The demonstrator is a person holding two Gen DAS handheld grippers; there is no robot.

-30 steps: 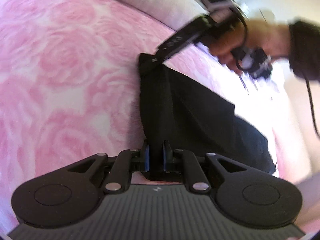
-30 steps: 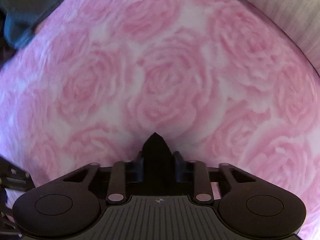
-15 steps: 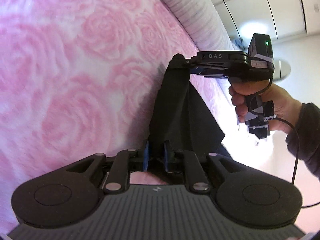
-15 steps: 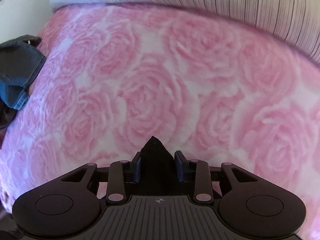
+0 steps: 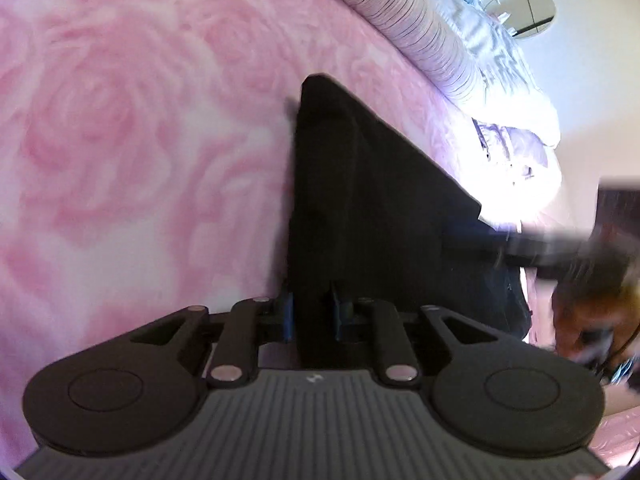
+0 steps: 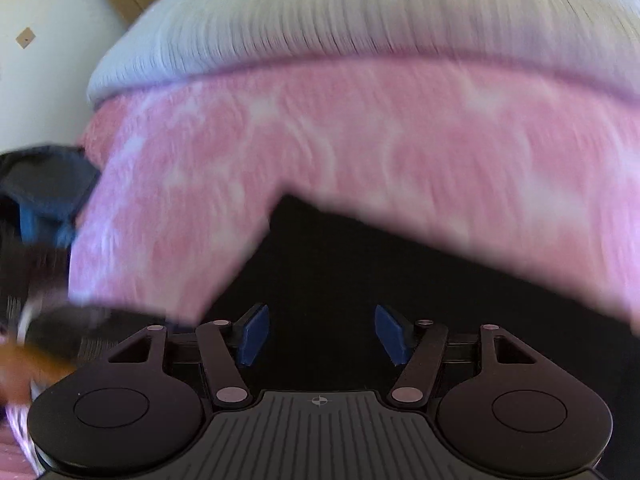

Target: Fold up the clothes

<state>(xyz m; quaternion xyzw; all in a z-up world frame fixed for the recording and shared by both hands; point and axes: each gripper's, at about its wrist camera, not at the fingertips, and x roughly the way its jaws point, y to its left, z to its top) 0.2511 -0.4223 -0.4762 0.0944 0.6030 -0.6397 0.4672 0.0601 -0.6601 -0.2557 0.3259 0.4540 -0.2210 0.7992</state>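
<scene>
Bed [image 5: 120, 140] with pink rose-print blanket fills most of both views; the print is sharp in the left wrist view, motion-smeared in the right wrist view.

Striped pale pillow or bolster [image 6: 380, 32] runs along the far edge of the blanket; also seen at top right of the left wrist view, with crumpled pale fabric [image 5: 504, 80] beside it in strong glare.

Black garment [image 5: 360, 208] lies on the blanket. In the left wrist view it spreads as a dark wedge from a raised corner near frame centre down toward the right. In the right wrist view it covers the lower centre and right, directly ahead of the fingers.

Blue-grey clothing item [image 6: 44, 192] sits at the left edge of the bed, well apart from the black garment.

Left gripper [image 5: 310, 318]: jaws nearly closed, pinching an upright fold of the black garment between the blue pads.

Right gripper [image 6: 322, 336]: jaws spread wide, blue pads [image 6: 252, 336] well apart, nothing between them; black cloth lies below and ahead. Whether the fingers touch it cannot be determined. In the left wrist view this gripper and the hand holding it appear only as a blurred streak at the right edge.
</scene>
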